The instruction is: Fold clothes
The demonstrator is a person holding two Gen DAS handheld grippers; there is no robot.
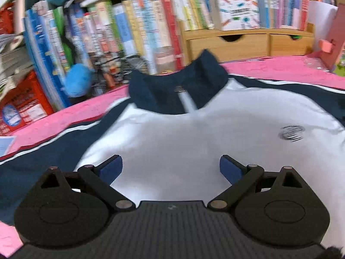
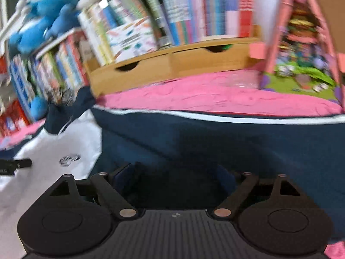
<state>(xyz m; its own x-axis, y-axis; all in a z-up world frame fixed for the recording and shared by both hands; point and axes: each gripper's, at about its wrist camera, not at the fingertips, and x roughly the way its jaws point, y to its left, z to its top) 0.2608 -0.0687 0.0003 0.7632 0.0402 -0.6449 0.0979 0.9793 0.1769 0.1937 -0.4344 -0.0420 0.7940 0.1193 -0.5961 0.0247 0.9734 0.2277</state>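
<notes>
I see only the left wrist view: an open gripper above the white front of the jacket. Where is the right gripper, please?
Observer: The right gripper hovers over the navy sleeve, beside the white front.
Operator: Does it grip the cloth?
Observer: No, its jaws stand open and no cloth is pinched between them.
Operator: Is that sleeve folded already?
Observer: Not yet; it lies spread out on the pink cover.

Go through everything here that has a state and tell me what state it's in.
Jacket: spread flat, front up, not yet folded.
Jacket zipper: closed.
Right sleeve: laid out sideways.
Wooden drawers: shut.
Left gripper: open, empty.
Right gripper: open over the sleeve.
</notes>
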